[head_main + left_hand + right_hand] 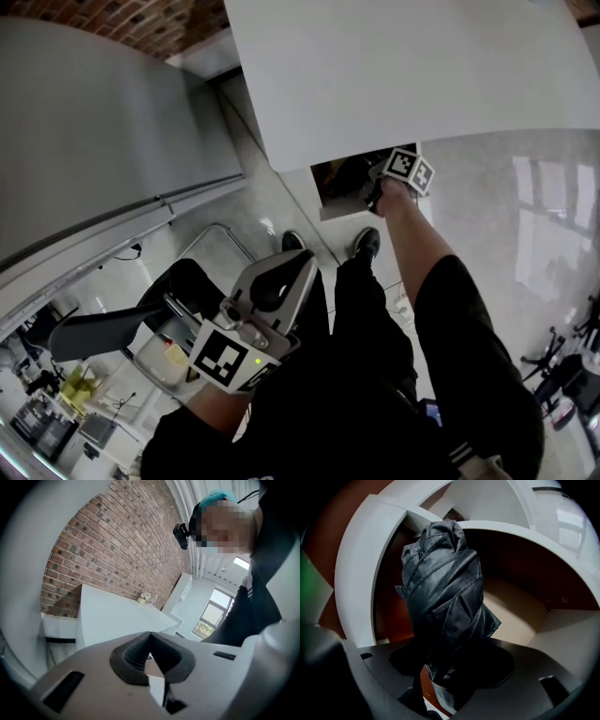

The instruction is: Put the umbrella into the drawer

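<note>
Under the near edge of the flat white tabletop (pixel 403 66), one white-walled drawer (pixel 339 212) stands open, seen from the head view. Right gripper (pixel 375 190) is reached out at arm's length to the drawer mouth, its marker cube facing up. Right gripper view: the right gripper (pixel 454 667) jaws are clamped on one folded black fabric umbrella (pixel 443 597), held by its lower end. The umbrella body sticks out past the jaws and points into the drawer (pixel 356 573). Its far tip is level with the drawer's back edge, over a pale beige floor. Can't tell whether the umbrella touches the floor or the walls. Left gripper (pixel 281 277) is held back close to the person's torso, well apart from the drawer. Left gripper view: the left gripper (pixel 150 656) jaws are pressed together with nothing between them, and the camera looks up at a red brick wall (pixel 117 541) and the tabletop (pixel 112 616). Count: one umbrella, one open drawer, two grippers. Two dark shoes (pixel 367 242) are on the glossy floor just below the drawer.
</note>
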Demonstrator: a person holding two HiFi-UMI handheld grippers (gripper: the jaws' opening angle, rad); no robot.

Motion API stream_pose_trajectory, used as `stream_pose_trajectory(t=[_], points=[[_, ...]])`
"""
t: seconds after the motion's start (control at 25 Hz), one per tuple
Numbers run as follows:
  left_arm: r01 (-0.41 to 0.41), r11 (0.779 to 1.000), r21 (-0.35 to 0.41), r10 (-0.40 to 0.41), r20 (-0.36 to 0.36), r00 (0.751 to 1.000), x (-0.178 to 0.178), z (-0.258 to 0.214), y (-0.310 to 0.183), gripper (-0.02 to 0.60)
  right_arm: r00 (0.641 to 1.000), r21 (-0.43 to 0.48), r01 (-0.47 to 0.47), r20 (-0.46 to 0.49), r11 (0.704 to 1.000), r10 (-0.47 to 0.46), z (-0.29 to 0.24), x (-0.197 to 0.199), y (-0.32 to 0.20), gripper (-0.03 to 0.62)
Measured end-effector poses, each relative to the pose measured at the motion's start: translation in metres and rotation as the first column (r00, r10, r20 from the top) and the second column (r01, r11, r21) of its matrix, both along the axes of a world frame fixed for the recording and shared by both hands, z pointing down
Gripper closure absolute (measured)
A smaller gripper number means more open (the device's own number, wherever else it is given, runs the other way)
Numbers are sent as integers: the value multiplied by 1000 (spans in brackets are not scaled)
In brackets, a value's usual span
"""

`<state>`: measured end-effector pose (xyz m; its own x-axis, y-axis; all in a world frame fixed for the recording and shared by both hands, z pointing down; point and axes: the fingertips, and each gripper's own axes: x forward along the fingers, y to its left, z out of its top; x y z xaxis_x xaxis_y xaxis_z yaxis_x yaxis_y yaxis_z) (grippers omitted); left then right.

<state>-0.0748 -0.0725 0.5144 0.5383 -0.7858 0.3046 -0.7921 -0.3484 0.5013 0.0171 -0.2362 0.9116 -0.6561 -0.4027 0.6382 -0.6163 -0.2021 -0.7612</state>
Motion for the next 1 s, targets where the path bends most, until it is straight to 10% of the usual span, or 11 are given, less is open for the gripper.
stream_pose_trajectory(t=[1.0], points=[[45,999,2,-45,52,998,-15,-3,4,584,995,-68,-11,-101,998,4,24,9,-4,298]])
